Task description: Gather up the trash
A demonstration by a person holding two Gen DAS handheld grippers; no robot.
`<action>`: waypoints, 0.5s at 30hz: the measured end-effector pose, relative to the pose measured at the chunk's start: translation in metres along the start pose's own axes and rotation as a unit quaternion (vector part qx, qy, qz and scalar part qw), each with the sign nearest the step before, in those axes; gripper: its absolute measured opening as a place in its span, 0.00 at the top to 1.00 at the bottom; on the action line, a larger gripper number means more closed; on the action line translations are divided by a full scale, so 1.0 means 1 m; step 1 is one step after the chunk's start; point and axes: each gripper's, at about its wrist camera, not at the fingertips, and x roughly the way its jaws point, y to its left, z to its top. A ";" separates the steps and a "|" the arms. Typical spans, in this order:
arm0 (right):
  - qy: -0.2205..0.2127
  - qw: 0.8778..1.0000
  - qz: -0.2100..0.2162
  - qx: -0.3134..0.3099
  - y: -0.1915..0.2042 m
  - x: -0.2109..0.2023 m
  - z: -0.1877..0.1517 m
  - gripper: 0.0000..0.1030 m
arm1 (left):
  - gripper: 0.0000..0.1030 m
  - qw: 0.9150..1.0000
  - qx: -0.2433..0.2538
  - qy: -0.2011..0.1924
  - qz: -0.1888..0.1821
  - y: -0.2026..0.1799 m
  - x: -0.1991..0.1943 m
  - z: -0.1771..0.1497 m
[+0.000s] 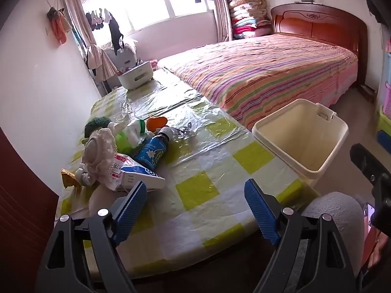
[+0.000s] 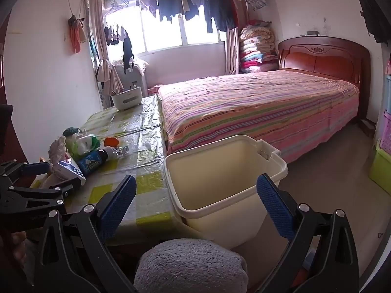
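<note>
Both claws gaped wide and held nothing: the left claw [image 1: 195,210] hung over the checked table [image 1: 220,171], its trash pile [image 1: 127,151] at ten o'clock, while the right claw [image 2: 196,207] hung over the cream bin [image 2: 220,171].

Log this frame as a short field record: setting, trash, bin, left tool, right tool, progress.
setting: bedroom, table with checked cover beside a striped bed
trash: pile at the table's left side, including a blue bottle, a carton and an orange scrap
bin: cream bin off the table's right edge, looks empty
left tool: open, holds nothing, above the table's near end
right tool: open, holds nothing, near the bin
progress: nothing collected yet
</note>
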 end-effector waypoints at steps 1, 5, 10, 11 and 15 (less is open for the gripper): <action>0.001 1.000 0.000 -0.001 0.000 0.000 0.000 0.06 | 0.22 1.000 -0.001 -0.001 -0.001 0.000 0.000 0.000; 0.010 1.000 0.003 0.000 -0.005 0.005 -0.001 0.06 | 0.22 1.000 -0.010 0.002 -0.013 0.004 0.005 -0.004; 0.011 1.000 0.003 -0.007 0.005 0.008 -0.002 0.06 | 0.22 1.000 -0.002 0.004 -0.002 0.002 0.004 -0.006; 0.011 1.000 0.003 -0.008 0.006 0.007 -0.002 0.06 | 0.22 1.000 0.000 0.006 0.001 0.002 0.005 -0.004; 0.016 1.000 0.006 -0.008 0.008 0.011 -0.001 0.06 | 0.22 1.000 0.001 0.005 0.004 0.003 0.005 -0.004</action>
